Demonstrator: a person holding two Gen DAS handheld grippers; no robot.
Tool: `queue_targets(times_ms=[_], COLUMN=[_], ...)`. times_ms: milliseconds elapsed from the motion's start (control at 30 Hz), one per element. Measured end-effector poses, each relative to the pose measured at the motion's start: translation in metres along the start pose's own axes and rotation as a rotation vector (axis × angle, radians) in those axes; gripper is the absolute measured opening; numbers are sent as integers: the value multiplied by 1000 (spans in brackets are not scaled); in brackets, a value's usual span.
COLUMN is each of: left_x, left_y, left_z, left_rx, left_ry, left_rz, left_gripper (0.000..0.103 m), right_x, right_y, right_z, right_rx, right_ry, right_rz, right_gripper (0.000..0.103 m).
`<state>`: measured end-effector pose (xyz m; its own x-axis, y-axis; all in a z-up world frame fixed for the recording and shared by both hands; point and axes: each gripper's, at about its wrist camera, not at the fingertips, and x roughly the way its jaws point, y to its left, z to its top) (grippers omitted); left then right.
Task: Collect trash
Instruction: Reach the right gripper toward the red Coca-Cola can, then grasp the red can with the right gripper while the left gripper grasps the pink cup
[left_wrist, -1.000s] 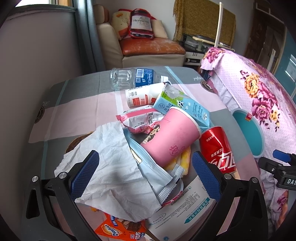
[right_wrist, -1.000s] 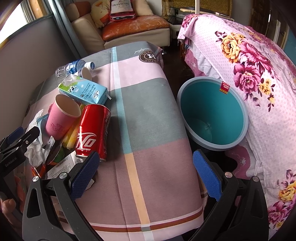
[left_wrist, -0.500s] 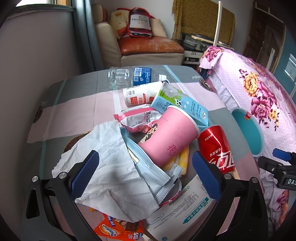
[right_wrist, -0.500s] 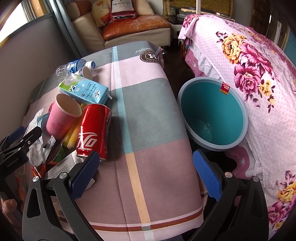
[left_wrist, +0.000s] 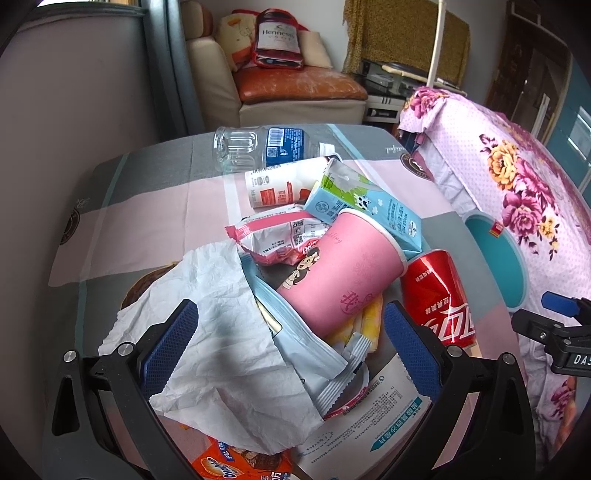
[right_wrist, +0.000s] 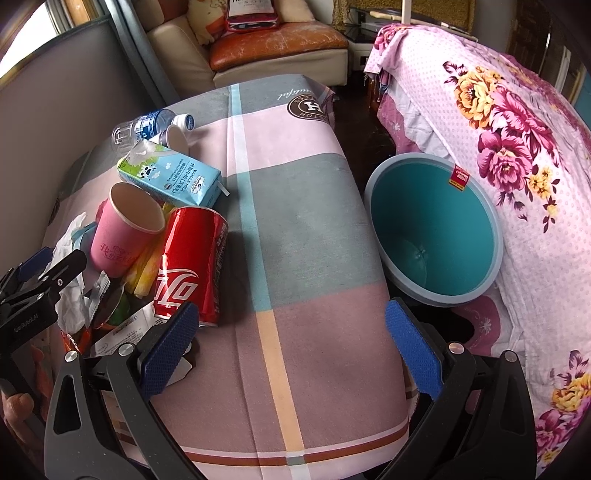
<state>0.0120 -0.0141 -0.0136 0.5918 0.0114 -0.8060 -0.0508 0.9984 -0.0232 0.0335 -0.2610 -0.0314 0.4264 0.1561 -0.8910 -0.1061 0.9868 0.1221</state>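
Both claws hang spread wide and hold nothing. Your left claw (left_wrist: 288, 347) sits low over the near end of the litter heap, its blue pads flanking a crumpled tissue (left_wrist: 218, 332) and the foot of a pink cup (left_wrist: 343, 273). Your right claw (right_wrist: 291, 350) hovers over bare cloth at the near edge of the counter (right_wrist: 295, 236), with the left pad just beside the base of a red can (right_wrist: 192, 262).

You look to be at the very start: nothing is picked, and the teal bin (right_wrist: 436, 229), on the floor between counter and flowered bed (right_wrist: 517, 147) at two o'clock from your right claw, shows an empty bottom.

Working outward in the left wrist view, an orange snack wrapper (left_wrist: 236, 465) and a white printed packet (left_wrist: 369, 435) lie nearest, at six o'clock. Next comes the tissue, draped over a pale blue pouch (left_wrist: 295, 332). The cup lies on its side on the heap, mouth toward one o'clock, with yellow sachets under it. The can lies at three o'clock, touching the cup. Beyond are a pink wrapper (left_wrist: 273, 236), a milk carton (left_wrist: 369, 206), a white yoghurt bottle (left_wrist: 280, 184) and a clear water bottle (left_wrist: 258, 147) at twelve.

My guess is the tissue or cup goes first with the left claw. The tissue will crush flat, so drop lower and pinch a thick fold. Otherwise swing the right claw to ten o'clock and span the can across its width, since it may roll.
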Motion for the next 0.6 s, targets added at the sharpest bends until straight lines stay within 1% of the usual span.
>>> queue_targets(times_ms=[167,233,300,400,500,600], left_x=[3,5,5,7,8,11], left_y=[4,6,8,14,21,26], left_z=[3,5,6,7,9,10], left_rx=[-1,4,16,20,29,43], left_ry=[0,7,7,16,23,34], left_rz=[-2,-8,-6,-23,-22,-20], left_gripper=[100,100,100,100,100,100], right_x=[2,3,4,11,21,35], right_y=[2,3,5,10,19,34], right_z=[8,11,15,22,29,34], right_rx=[-6,-5,-9,7,14,1], right_ry=[-1,6,15,44,67,103], right_rz=[-3,10,34,102,151,185], right_gripper=[97,97,97,97,96,88])
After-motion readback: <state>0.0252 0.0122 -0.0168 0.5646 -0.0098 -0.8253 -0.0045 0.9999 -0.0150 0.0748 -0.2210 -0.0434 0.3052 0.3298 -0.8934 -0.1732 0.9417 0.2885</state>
